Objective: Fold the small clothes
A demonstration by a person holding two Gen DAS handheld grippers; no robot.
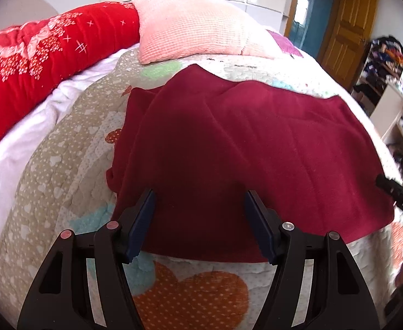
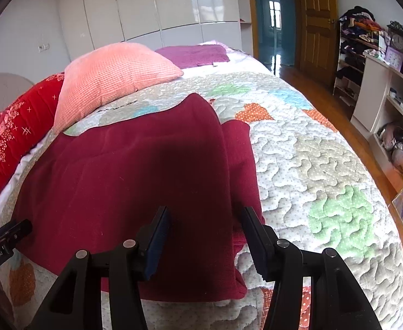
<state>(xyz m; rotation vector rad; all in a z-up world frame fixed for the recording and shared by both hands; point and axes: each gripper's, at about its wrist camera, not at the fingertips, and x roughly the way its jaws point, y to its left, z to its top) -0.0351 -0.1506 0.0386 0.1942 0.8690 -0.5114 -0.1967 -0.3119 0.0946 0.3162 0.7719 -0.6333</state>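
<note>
At the far left of the left wrist view a red quilted blanket (image 1: 41,52) curves along the upper left edge, with a pink pillow (image 1: 193,30) beside it at top centre. The patchwork quilt (image 1: 50,165) fills the lower half and carries the task's thing: a dark red garment (image 1: 242,143), lying flat across the middle of the frame, one layer already turned over another along its left side.

The left gripper (image 1: 198,206) sits at bottom centre with its fingers spread wide, over the garment's near edge and pinching nothing. At the right edge of this view a black finger of the other tool just shows.

In the right wrist view the garment (image 2: 135,181) fills the centre left, a narrower flap showing from under its right side. The right gripper (image 2: 205,228) hangs at bottom centre, fingers likewise spread, straddling the near right corner and gripping nothing.

By my judgement a fold is partly made and the next one is about to start: each tool needs to close on a near corner, then lift and carry the edge toward the pillow, both moving evenly.

Whether the fingertips touch the cloth cannot be told. What kind of garment it is stays unclear, and its near hem is partly hidden behind the fingers.
</note>
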